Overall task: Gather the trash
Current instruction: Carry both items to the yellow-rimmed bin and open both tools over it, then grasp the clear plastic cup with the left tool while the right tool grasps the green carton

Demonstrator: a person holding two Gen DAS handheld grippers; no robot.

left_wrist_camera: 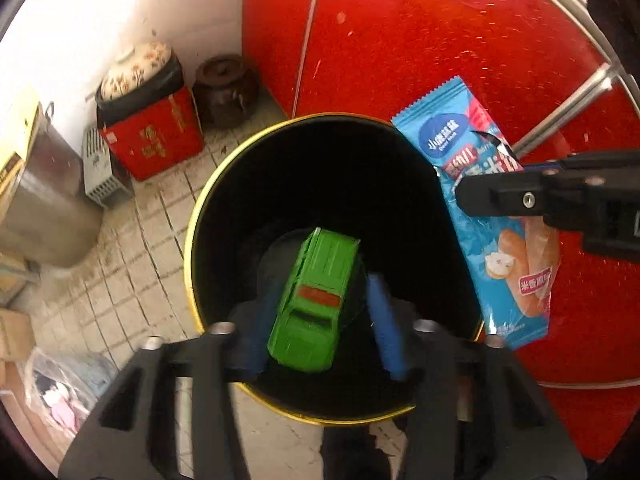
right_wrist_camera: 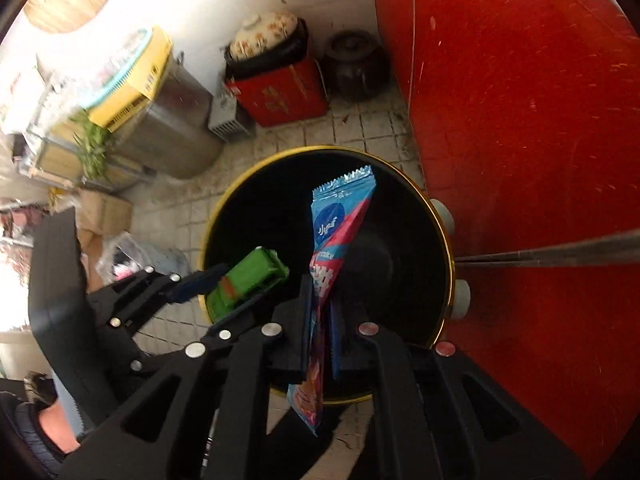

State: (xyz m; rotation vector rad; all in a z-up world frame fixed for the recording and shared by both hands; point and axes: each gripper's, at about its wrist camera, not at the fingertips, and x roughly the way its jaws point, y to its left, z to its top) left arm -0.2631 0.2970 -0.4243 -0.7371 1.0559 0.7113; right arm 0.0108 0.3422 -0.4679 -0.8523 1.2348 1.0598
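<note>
Left gripper [left_wrist_camera: 320,320] sits over the mouth of the black bin [left_wrist_camera: 224,184], jaws apart; the green toy car [left_wrist_camera: 316,300] is between the blue pads [left_wrist_camera: 384,320] with a clear gap on the right side, so we read it as released or about to drop, not gripped. We can't tell whether the left pad touches it. Right gripper [right_wrist_camera: 320,320] is clamped on the blue snack wrapper [right_wrist_camera: 340,220], pinched mid-length so both ends hang free. Both point down into the bin because that's the drop zone: anything let go falls inside the gold rim rather than onto the tiled floor [left_wrist_camera: 132,240]. In the left view the wrapper overlaps the rim's right edge beside the red table [left_wrist_camera: 440,40]; we'd centre it before opening.
</note>
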